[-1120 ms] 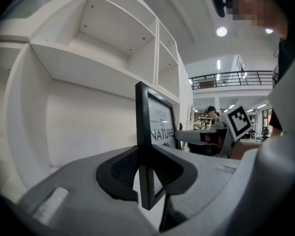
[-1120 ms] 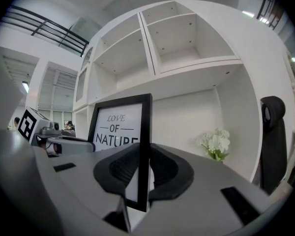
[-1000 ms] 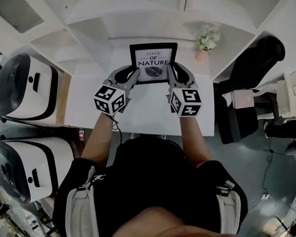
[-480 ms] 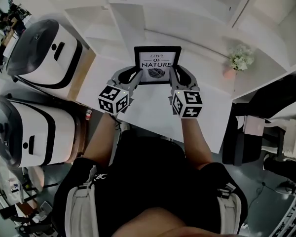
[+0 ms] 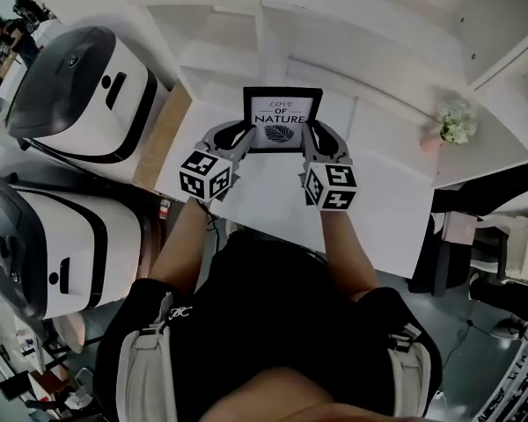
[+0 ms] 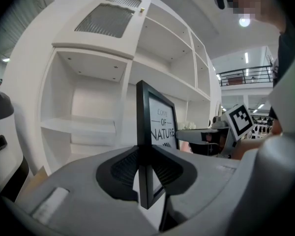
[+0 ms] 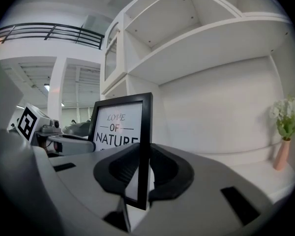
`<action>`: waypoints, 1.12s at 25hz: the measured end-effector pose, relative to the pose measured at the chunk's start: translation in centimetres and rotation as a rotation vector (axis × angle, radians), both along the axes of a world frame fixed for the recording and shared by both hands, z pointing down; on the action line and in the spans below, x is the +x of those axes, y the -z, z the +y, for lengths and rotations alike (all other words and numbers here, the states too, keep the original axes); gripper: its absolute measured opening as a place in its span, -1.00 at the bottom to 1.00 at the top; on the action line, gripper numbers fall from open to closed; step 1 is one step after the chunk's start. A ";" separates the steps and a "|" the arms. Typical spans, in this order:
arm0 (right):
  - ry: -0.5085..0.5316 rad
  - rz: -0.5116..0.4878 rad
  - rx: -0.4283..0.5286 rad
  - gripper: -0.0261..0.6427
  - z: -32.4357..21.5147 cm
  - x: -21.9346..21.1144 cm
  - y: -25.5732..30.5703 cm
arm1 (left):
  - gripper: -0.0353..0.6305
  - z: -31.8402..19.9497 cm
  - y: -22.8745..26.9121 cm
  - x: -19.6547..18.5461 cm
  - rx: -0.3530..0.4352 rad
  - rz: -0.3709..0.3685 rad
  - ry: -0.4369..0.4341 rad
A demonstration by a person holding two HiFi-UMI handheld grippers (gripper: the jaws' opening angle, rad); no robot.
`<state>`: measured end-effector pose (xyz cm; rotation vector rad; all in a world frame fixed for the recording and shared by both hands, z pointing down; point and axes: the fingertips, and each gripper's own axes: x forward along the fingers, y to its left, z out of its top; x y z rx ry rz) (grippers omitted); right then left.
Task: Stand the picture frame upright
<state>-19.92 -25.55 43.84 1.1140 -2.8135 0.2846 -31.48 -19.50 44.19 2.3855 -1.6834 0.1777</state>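
Note:
A black picture frame [image 5: 282, 119] with the print "LOVE OF NATURE" and a leaf stands upright over the white table [image 5: 370, 218], its face toward me. My left gripper [image 5: 240, 135] is shut on the frame's left edge [image 6: 144, 146]. My right gripper [image 5: 310, 134] is shut on the frame's right edge [image 7: 145, 141]. In both gripper views the thin black edge runs straight up between the dark pads. The frame's back and any stand are hidden.
White shelving [image 5: 334, 25] rises right behind the frame. A small vase of white flowers [image 5: 453, 123] stands at the right on the table. Two large white and black machines [image 5: 79, 86] [image 5: 53, 244] sit to the left. A dark chair [image 5: 502, 192] is at the right edge.
The head view has swung, so the frame and both grippers sit a little higher and the flowers farther right. Both grips on the frame are unchanged.

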 end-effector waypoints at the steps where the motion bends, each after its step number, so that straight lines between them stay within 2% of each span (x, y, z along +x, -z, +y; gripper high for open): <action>1: -0.011 0.006 -0.004 -0.72 -0.1 -1.0 -0.4 | -0.63 -0.2 -0.5 -1.1 -0.007 0.007 -0.014; 7: -0.099 0.056 -0.033 -0.72 -0.9 -5.8 -4.2 | -0.63 -2.5 -4.7 -6.5 -0.059 0.007 -0.114; 11: -0.186 0.101 -0.050 -0.72 -2.2 -7.4 -7.1 | -0.63 -5.0 -8.1 -8.4 -0.099 0.022 -0.194; 14: -0.252 0.129 -0.068 -0.72 -2.8 -7.7 -9.3 | -0.63 -6.5 -10.7 -8.9 -0.127 0.026 -0.253; 20: -0.372 0.135 -0.139 -0.72 -3.0 -6.8 -13.1 | -0.63 -8.3 -14.2 -8.2 -0.170 -0.011 -0.356; 24: -0.389 0.148 -0.150 -0.72 -4.1 -6.9 -14.7 | -0.63 -9.6 -15.3 -8.3 -0.158 -0.054 -0.362; 28: -0.389 0.167 -0.154 -0.72 -4.9 -7.0 -15.6 | -0.63 -10.1 -16.3 -8.4 -0.173 -0.039 -0.364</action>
